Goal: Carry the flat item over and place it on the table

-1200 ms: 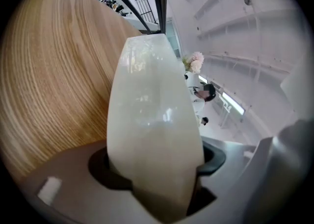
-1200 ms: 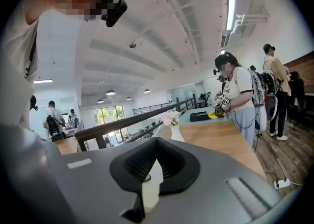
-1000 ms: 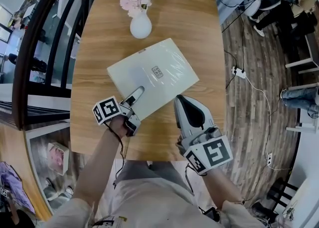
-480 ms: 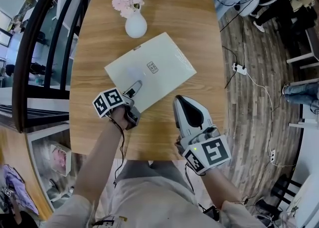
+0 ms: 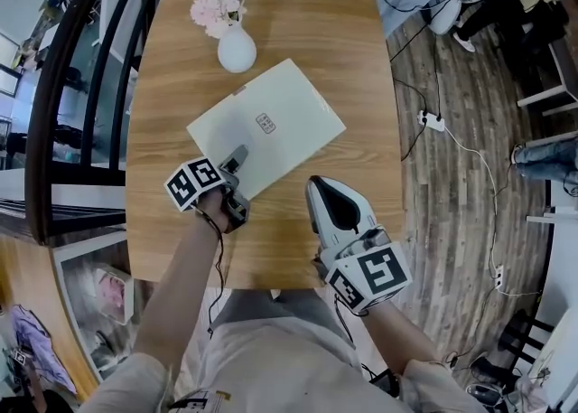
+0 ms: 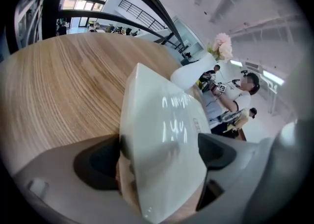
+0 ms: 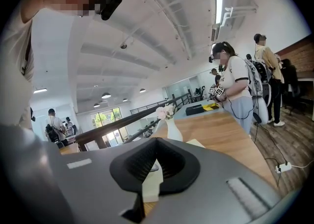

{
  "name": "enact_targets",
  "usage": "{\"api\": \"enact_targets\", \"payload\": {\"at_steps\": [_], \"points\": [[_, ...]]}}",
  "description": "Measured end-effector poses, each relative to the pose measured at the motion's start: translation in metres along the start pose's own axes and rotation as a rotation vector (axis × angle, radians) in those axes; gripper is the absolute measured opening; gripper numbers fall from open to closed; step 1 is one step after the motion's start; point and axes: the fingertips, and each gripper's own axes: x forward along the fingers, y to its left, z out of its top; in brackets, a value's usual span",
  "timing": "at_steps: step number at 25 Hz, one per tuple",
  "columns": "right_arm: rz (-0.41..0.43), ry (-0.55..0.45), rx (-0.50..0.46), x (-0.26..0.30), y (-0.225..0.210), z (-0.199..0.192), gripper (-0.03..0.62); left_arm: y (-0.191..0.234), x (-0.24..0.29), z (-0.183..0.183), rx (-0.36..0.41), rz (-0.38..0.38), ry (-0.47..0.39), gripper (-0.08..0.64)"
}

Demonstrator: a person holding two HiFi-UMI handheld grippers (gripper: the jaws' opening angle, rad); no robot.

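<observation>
My left claw [image 5: 237, 161] is spreading its jaws. The near corner of the flat white item [image 5: 280, 117] sits between them, unpinched. The item lies flat on the table [image 5: 361, 50], just near of the vase [image 5: 237, 50]. My right claw [image 5: 316, 187], at the near right, is pressed together and empty.

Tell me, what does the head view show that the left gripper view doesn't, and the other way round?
Only the head view: the right gripper over bare wood, apart from the item, and a power strip on the floor.

Only the left gripper view: the left gripper up close, its jaws opening with the corner of the flat white item between them, and a bystander in a white shirt.

Both: the wooden table, the white vase of pink flowers, and the flat white item lying on the table.
</observation>
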Motion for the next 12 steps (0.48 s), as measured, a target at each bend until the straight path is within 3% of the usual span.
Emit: {"api": "enact_targets", "payload": {"at_steps": [5, 8, 12], "points": [[-0.002, -0.019, -0.033, -0.009, 0.005, 0.015, 0.000, -0.027, -0.036, 0.012, 0.125, -0.028, -0.060, 0.495], [-0.020, -0.041, -0.080, -0.022, 0.009, 0.034, 0.000, -0.047, -0.073, 0.019, 0.122, -0.086, -0.116, 0.485], [-0.053, -0.072, -0.114, -0.037, 0.009, 0.060, 0.000, -0.073, -0.120, 0.030, 0.203, -0.123, -0.193, 0.393]]}}
